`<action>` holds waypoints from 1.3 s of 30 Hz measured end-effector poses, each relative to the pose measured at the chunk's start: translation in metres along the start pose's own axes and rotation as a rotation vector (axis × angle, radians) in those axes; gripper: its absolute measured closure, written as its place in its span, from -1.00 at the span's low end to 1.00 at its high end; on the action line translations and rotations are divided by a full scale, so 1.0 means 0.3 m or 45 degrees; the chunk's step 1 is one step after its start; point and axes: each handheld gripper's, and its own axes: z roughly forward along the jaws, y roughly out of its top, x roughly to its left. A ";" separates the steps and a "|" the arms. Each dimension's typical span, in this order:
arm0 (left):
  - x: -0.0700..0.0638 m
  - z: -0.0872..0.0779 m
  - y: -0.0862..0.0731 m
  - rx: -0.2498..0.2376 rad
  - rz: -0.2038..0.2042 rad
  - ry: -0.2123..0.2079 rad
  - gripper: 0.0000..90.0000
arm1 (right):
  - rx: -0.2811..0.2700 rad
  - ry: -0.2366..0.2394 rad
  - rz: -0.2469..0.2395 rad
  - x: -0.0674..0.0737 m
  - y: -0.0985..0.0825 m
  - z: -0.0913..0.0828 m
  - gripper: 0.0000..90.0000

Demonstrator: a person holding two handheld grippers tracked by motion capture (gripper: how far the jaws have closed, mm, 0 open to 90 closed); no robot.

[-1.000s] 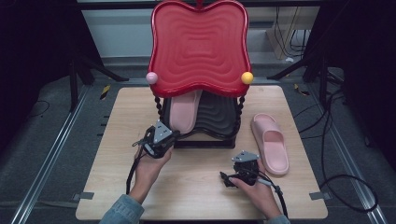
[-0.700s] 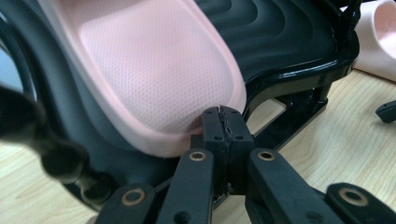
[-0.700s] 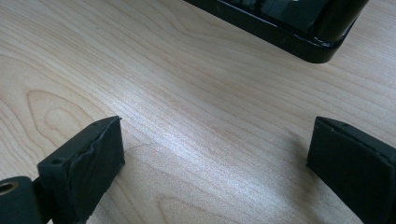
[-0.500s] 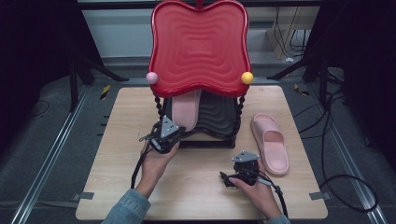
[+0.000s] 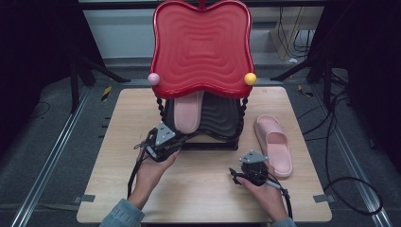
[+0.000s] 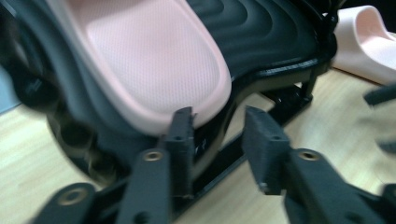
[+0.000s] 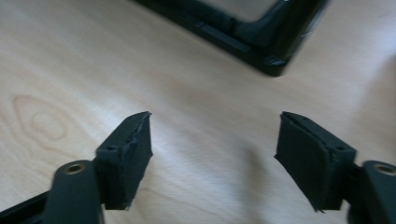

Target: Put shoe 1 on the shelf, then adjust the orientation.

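Pink slipper point(image 6: 154, 60) on the shelf, just beyond the jaws.

Left gripper point(image 5: 182, 136) jaws just opening, nothing clamped; right gripper point(image 5: 239, 174) jaws apart, just narrowing, empty.

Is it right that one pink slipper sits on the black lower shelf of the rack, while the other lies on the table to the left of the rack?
Not quite. The second slipper lies on the table to the right of the rack, not the left, as the high view shows. The rest holds: the first pink slipper does sit on the black lower shelf.
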 end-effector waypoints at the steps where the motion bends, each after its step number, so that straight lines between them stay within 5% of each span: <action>1: 0.002 -0.011 -0.011 0.013 -0.002 -0.005 0.19 | -0.008 -0.007 0.010 -0.016 0.006 -0.016 -0.23; 9: 0.040 -0.089 -0.138 0.055 -0.114 -0.044 -0.34 | -0.050 -0.068 0.090 -0.154 0.022 -0.093 0.09; 18: 0.169 -0.168 -0.297 0.104 -0.235 0.132 -0.55 | -0.025 -0.178 0.168 -0.273 0.051 -0.114 0.11; 24: 0.266 -0.199 -0.376 0.143 -0.345 0.186 -0.65 | -0.015 -0.214 0.204 -0.331 0.081 -0.074 0.21; 34: 0.309 -0.218 -0.405 0.186 -0.351 0.213 -0.64 | 0.055 -0.225 0.279 -0.365 0.089 -0.016 0.19; 36: 0.310 -0.217 -0.407 0.194 -0.351 0.212 -0.63 | 0.057 -0.243 0.281 -0.368 0.088 -0.003 0.25; 39: 0.310 -0.214 -0.410 0.194 -0.348 0.211 -0.63 | 0.030 -0.238 0.303 -0.381 0.092 0.017 0.59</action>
